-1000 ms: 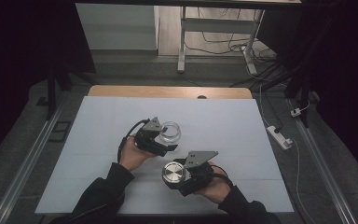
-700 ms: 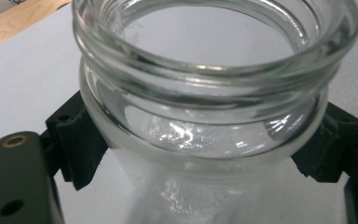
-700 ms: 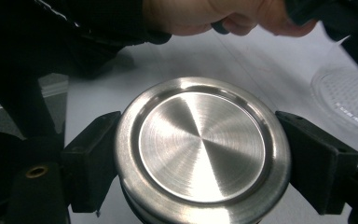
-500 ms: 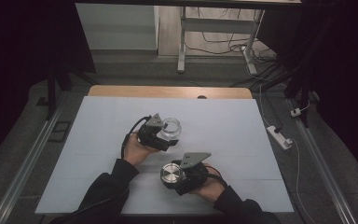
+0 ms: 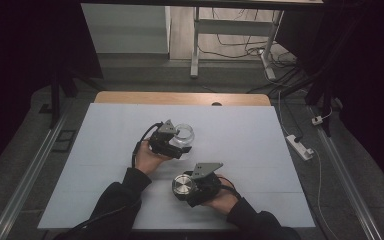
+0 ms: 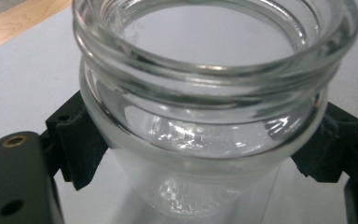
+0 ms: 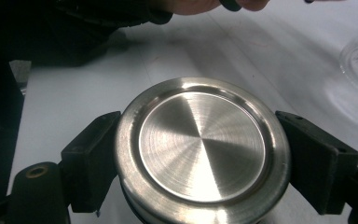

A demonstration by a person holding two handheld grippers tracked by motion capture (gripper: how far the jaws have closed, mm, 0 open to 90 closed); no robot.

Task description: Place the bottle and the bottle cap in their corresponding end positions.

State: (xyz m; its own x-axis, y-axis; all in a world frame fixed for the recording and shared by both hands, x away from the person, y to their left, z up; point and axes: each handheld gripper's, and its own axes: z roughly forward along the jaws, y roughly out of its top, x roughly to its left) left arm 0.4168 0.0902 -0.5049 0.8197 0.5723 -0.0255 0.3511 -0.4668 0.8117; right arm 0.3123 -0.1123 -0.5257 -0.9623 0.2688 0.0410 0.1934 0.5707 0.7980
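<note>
Glass jar (image 6: 214,116), open-mouthed, sits clamped between the left gripper (image 5: 176,147) pads on the white table (image 5: 260,135); nearer the person, the right gripper (image 7: 200,158) grips a steel lid (image 7: 201,148) by its rim.

Jar ahead and to the left, lid nearer me and to the right, both over the counter.

My left tongs (image 5: 180,146) sit near the middle of the counter (image 5: 260,130), with the jar (image 5: 183,135) between their jaws; my right tongs (image 5: 184,187) are nearer me and slightly right, with the lid (image 5: 181,185) between theirs. Jar and lid are apart. A power strip (image 5: 298,146) lies on the floor right of the counter.
</note>
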